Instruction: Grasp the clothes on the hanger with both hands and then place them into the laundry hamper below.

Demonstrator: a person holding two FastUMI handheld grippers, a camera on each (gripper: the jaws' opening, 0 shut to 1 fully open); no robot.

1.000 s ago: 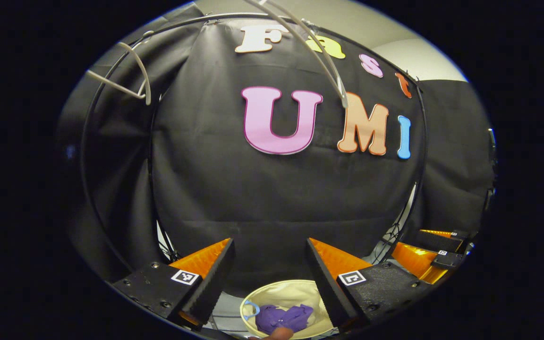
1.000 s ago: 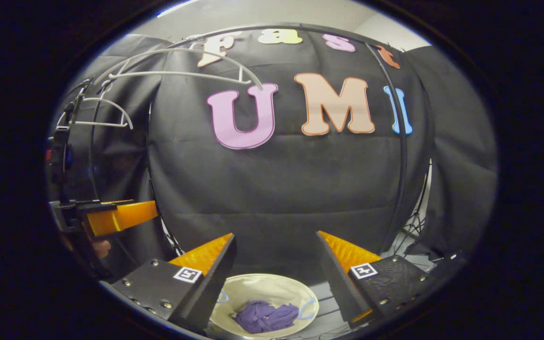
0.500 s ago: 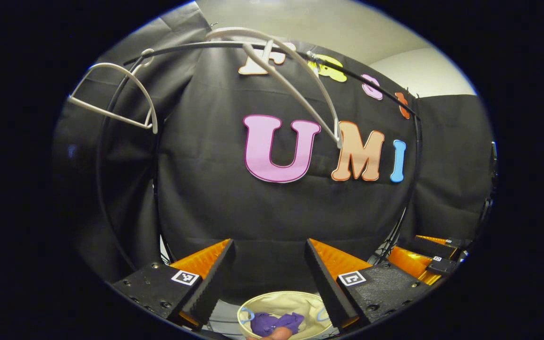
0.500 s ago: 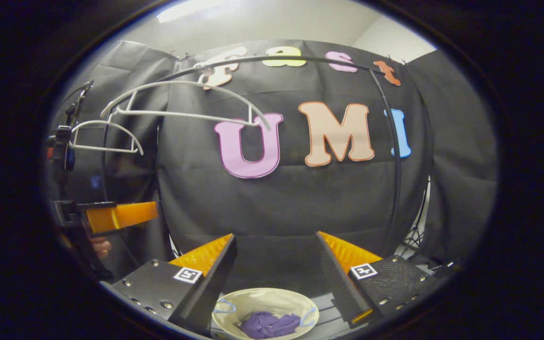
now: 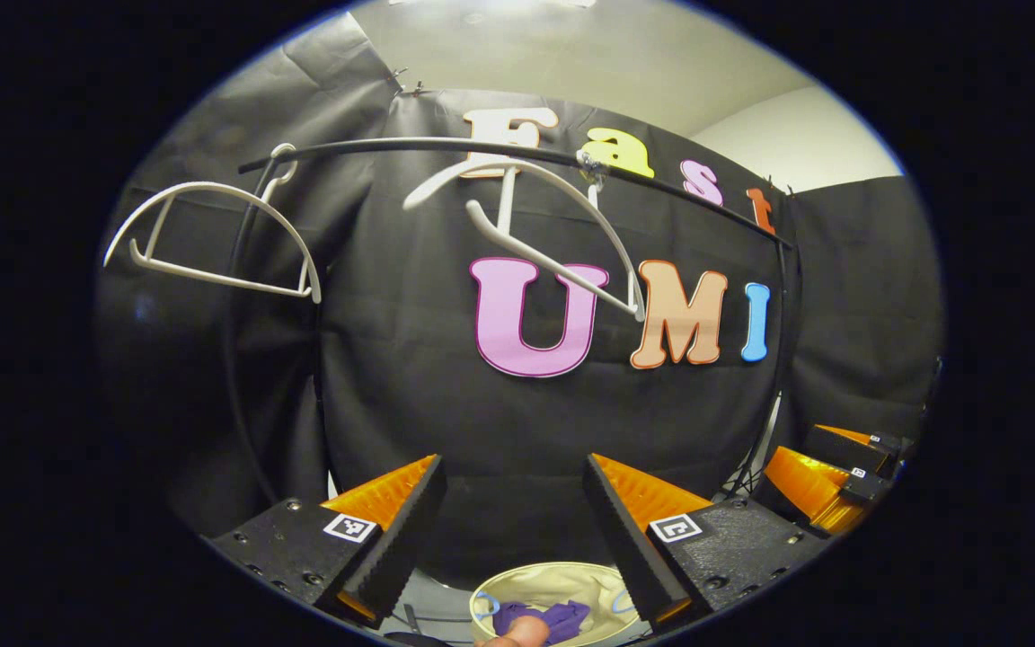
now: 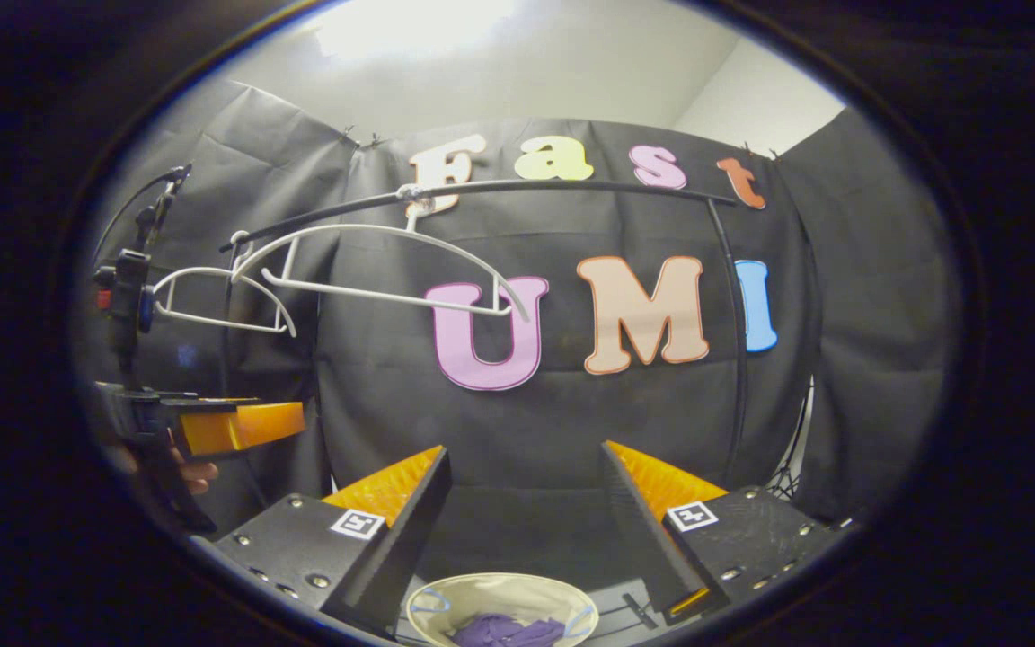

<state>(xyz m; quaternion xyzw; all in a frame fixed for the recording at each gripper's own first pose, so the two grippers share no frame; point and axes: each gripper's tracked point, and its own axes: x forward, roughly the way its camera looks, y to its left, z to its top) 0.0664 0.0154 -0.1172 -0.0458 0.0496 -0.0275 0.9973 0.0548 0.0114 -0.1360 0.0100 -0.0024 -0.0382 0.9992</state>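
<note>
A purple garment (image 5: 543, 618) lies crumpled inside the cream round laundry hamper (image 5: 562, 580) low in the left gripper view; the garment (image 6: 504, 629) and the hamper (image 6: 499, 593) sit at the bottom of the right gripper view too. Two bare white hangers (image 5: 531, 229) (image 5: 212, 238) hang from the black rail (image 5: 517, 155). My left gripper (image 5: 510, 521) is open and holds nothing, high above the hamper. My right gripper (image 6: 525, 512) is open as well, with nothing between its fingers. The left gripper (image 6: 212, 422) shows at the left of the right gripper view.
The black rail (image 6: 499, 190) curves across the top with both white hangers (image 6: 383, 270) below it. The rail's upright (image 6: 738, 341) stands at the right. A fingertip (image 5: 513, 633) shows at the bottom edge of the left gripper view.
Both grippers have risen and tilted upward: the hamper slid lower in each view and the rail, hangers and ceiling came further into sight. Both stayed open.
</note>
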